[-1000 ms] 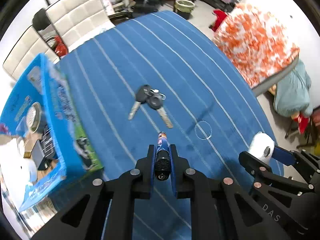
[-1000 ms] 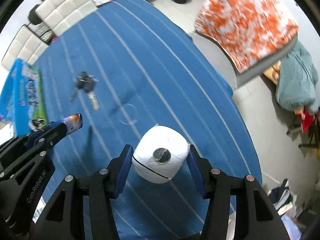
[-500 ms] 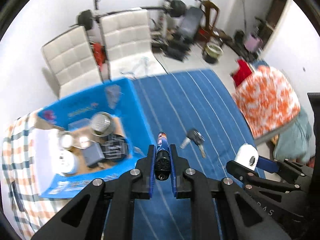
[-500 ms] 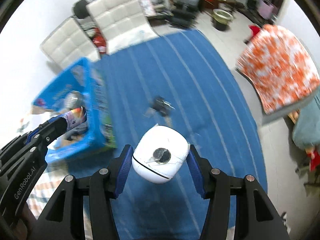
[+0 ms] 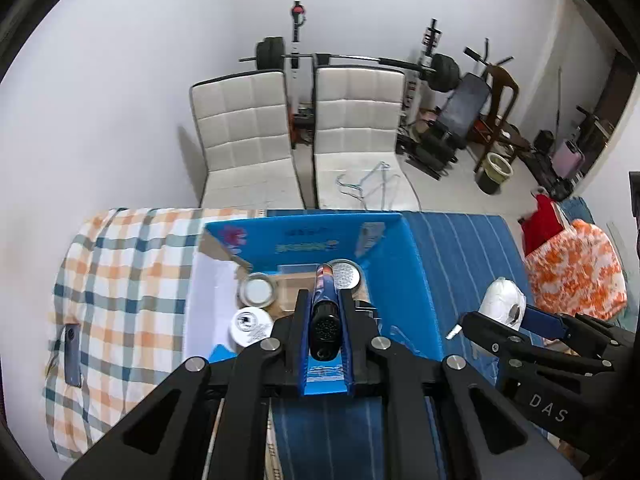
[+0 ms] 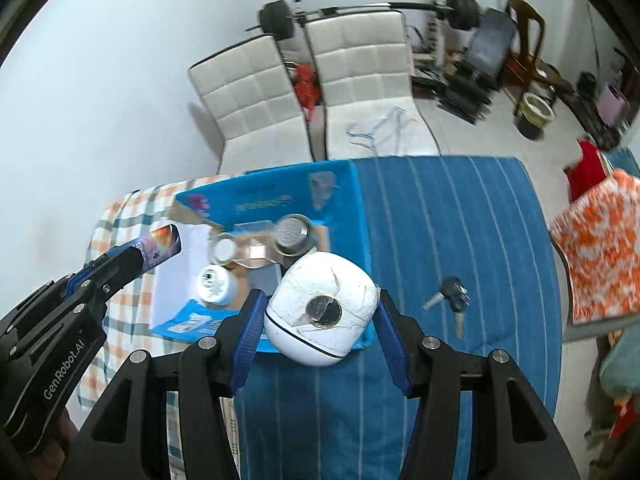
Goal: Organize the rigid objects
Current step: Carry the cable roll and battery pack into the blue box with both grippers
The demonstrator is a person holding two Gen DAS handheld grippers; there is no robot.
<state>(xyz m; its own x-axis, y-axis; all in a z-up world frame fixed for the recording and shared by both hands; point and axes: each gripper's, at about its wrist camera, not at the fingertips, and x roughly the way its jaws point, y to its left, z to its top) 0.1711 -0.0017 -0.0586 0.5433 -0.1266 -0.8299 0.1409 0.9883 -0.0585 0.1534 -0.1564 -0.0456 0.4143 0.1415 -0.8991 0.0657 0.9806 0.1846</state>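
My left gripper [image 5: 325,300] is shut on a slim dark tube [image 5: 326,314] with a colourful printed tip. It hangs above the open blue box [image 5: 312,240], pointing down into it. The same tube [image 6: 162,242] shows at the left of the right wrist view. My right gripper [image 6: 320,306] is shut on a white rounded case [image 6: 322,312] with a coin-like disc on its end, held over the box's near right corner [image 6: 360,240]. Inside the box lie a tape roll [image 5: 258,290], a white jar [image 5: 250,326] and a metal tin [image 5: 347,274].
A bunch of keys [image 6: 450,296] lies on the blue striped cloth [image 6: 460,220] right of the box. A dark phone [image 5: 72,354] rests on the checked cloth [image 5: 120,280] to the left. Two white chairs [image 5: 248,140] stand behind the table.
Both grippers have risen and swung from over the keys to the blue box, which now lies straight ahead. Each keeps its hold on its object.
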